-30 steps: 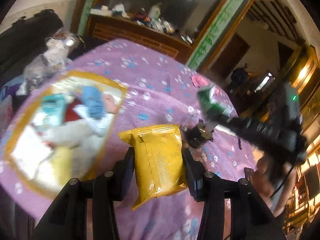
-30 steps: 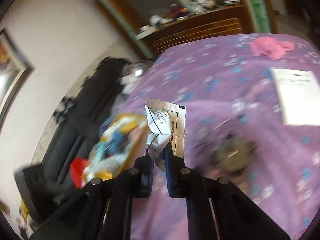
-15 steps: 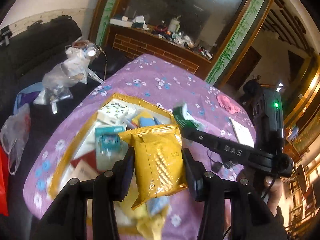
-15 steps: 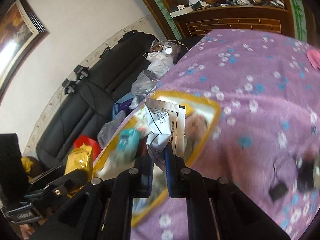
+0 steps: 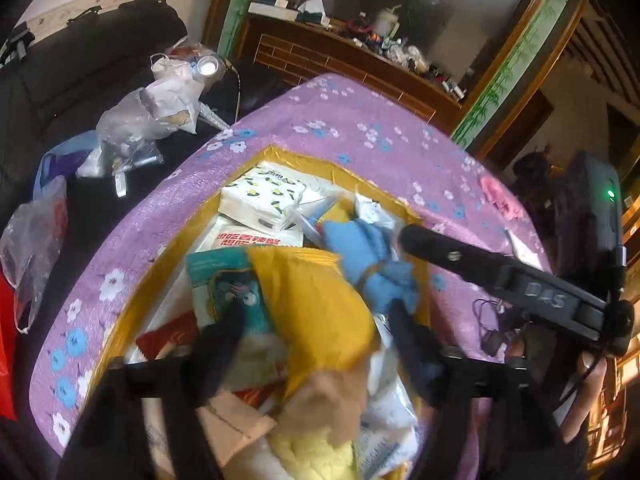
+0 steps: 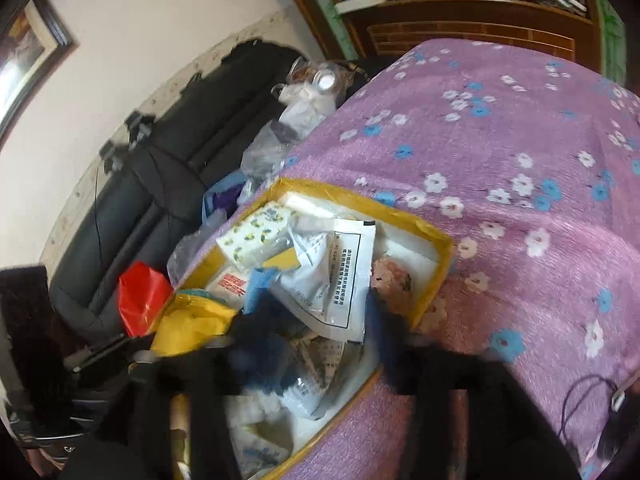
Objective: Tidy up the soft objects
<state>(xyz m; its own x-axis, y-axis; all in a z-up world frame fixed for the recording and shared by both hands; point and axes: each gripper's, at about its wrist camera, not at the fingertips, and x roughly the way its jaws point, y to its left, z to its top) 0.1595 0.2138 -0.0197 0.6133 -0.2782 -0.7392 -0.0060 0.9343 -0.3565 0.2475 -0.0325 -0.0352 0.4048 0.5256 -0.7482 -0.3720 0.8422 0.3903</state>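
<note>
A yellow-rimmed box [image 5: 304, 156] full of soft packets sits on the purple flowered cloth; it also shows in the right wrist view [image 6: 436, 240]. My left gripper [image 5: 316, 320] is open over the box, and the yellow snack bag [image 5: 320, 308] lies between its spread fingers on the pile. My right gripper [image 6: 312, 328] is open over the box too, and the white printed sachet [image 6: 340, 280] rests loose between its fingers. In the left wrist view the right gripper [image 5: 412, 236] reaches in from the right. A blue cloth [image 5: 368, 256] lies in the box.
A black sofa [image 6: 160, 184] with plastic bags [image 5: 152, 120] and a red bag [image 6: 140, 300] stands left of the table. A pink cloth [image 5: 500, 200] and a black cable [image 5: 488, 320] lie on the cloth. A wooden cabinet [image 5: 352, 56] stands behind.
Both grippers moved over the box and opened. The yellow bag and the white sachet, held before, now lie loose on the pile.
</note>
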